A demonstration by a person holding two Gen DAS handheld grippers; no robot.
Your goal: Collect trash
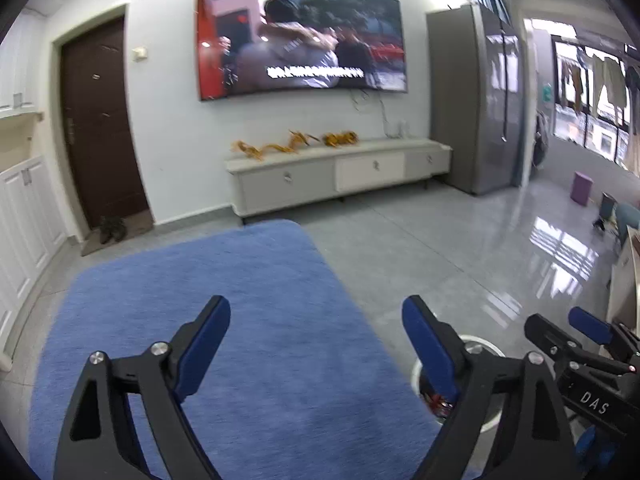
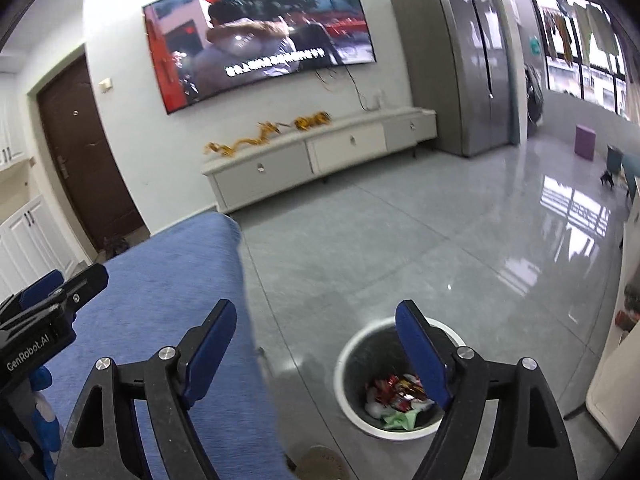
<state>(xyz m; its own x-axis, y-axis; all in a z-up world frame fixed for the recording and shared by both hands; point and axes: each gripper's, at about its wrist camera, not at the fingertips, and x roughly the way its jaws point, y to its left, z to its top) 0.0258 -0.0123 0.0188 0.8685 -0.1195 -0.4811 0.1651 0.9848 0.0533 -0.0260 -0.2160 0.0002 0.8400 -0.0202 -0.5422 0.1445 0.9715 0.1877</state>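
Right wrist view — right claw (image 2: 316, 320) spread wide, empty, above trash bin (image 2: 352, 344) holding wrappers (image 2: 394, 394).

Both wrist views look forward and slightly down across the room toward the television (image 1: 300, 38) wall, from well back. The left sits over the blue surface (image 1: 224, 320) (tilting little); the right over the bin (image 2: 394, 376). Both share television, cabinet (image 2: 316, 152), floor.
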